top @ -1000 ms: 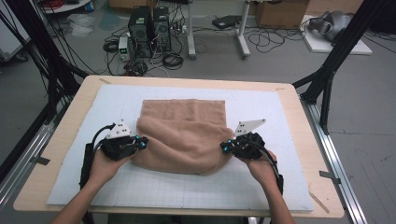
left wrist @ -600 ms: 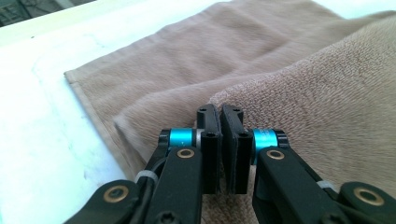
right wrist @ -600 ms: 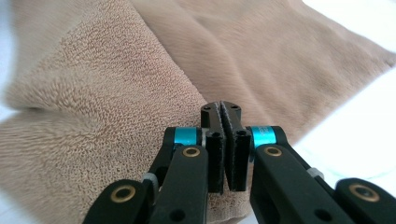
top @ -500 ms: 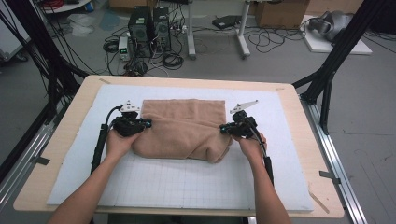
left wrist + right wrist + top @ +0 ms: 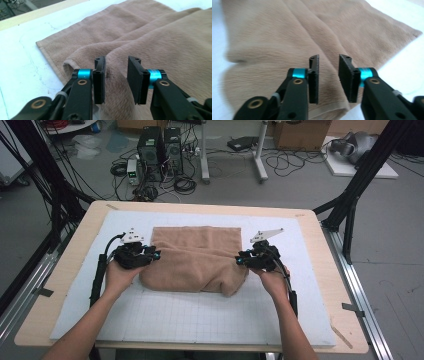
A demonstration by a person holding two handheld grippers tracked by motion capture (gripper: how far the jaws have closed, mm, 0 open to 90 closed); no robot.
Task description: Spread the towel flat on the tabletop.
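The folded tan towel (image 5: pixel 195 260) lies on the white gridded mat (image 5: pixel 200 315) (which covers the wooden surface (image 5: pixel 60 270)). The left gripper (image 5: pixel 156 255) and right gripper (image 5: pixel 238 261) sit at its two ends, fingers just opened to a narrow gap, pressing on nothing.

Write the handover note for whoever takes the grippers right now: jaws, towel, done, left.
Left gripper: jaws have just been opening, towel fabric lies between them but the pads do not press on it.
Right gripper: the same, jaws just opened, parted above the towel's edge.
Tan towel: on the white mat, folded over on itself, the front fold bulging and uneven, bunched near the right gripper.
Done: one fold laid over and let go.
Left: probably flatten the bulge, square the edges, fold again if needed.
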